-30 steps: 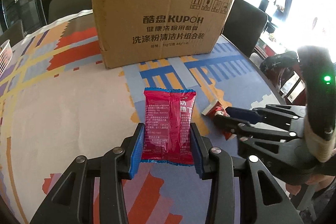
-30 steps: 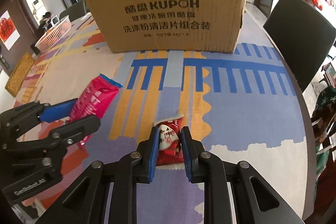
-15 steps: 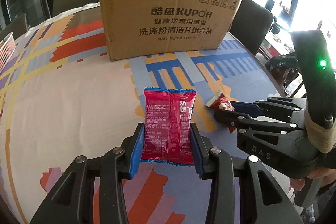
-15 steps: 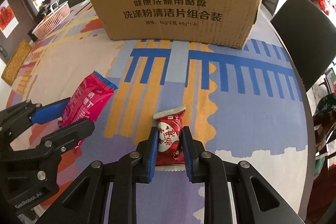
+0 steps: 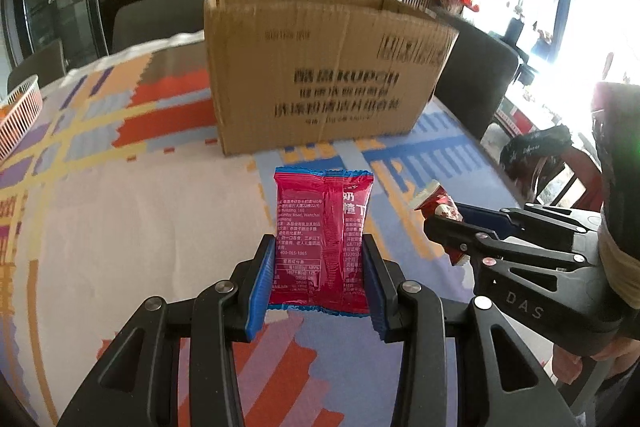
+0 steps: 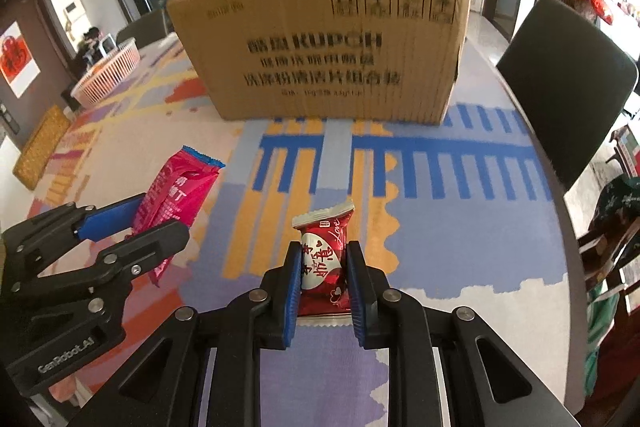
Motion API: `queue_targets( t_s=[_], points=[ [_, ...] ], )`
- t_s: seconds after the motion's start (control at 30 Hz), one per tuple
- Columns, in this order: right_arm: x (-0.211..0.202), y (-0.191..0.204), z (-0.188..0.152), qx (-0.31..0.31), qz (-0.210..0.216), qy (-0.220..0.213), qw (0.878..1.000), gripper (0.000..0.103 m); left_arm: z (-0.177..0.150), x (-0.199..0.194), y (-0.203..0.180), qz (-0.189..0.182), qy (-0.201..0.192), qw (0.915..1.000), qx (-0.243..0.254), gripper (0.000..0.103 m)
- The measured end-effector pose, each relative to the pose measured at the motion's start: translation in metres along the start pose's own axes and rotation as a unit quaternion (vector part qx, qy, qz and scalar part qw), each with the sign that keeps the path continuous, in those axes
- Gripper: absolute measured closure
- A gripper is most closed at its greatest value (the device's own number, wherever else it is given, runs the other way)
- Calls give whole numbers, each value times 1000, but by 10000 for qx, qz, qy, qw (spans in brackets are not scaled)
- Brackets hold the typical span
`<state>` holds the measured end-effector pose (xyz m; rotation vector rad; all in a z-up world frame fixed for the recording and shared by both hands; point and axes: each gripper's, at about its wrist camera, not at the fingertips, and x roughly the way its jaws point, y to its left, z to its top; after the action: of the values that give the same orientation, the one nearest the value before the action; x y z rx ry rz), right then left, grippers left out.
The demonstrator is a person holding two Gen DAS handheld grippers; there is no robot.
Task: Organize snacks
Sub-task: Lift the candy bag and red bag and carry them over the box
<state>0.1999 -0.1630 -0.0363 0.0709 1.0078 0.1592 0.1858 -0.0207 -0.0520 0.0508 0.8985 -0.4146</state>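
Note:
My left gripper (image 5: pixel 318 283) is shut on a magenta snack packet (image 5: pixel 322 223) with blue crimped ends, held upright above the table. In the right wrist view the same packet (image 6: pixel 176 195) sticks out of the left gripper (image 6: pixel 132 223) at the left. My right gripper (image 6: pixel 322 275) is shut on a small red candy packet (image 6: pixel 322 259) with a white heart and white ends. That red packet (image 5: pixel 438 205) also shows in the right gripper (image 5: pixel 448 223) in the left wrist view. An open brown cardboard box (image 5: pixel 320 67) (image 6: pixel 324 47) stands ahead of both grippers.
The table wears a cloth (image 6: pixel 460 227) patterned in blue, orange, purple and cream. A white slatted basket (image 6: pixel 108 75) sits at the far left. Dark chairs stand behind the box and at the right edge (image 6: pixel 568 83). A hand (image 5: pixel 576 359) holds the right tool.
Both grippers have risen with their packets off the cloth. The box now shows its open top edge and sits lower in both views, blurred by motion.

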Motion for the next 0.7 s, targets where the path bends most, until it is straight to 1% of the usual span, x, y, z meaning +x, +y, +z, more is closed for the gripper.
queue_targets(
  t_s=[0.17, 0.4, 0.7],
  points=[
    [-24, 3, 15, -32, 37, -372, 9993, 80, 18, -14, -4, 8, -253, 9997, 72, 62],
    [-53, 5, 42, -27, 40, -875, 9962, 81, 51, -35, -6, 75, -652, 9978, 125, 62],
    [-81, 7, 79, -64, 6, -1348, 9909, 80, 90, -53, -5, 147, -970, 9951, 96, 62]
  ],
)
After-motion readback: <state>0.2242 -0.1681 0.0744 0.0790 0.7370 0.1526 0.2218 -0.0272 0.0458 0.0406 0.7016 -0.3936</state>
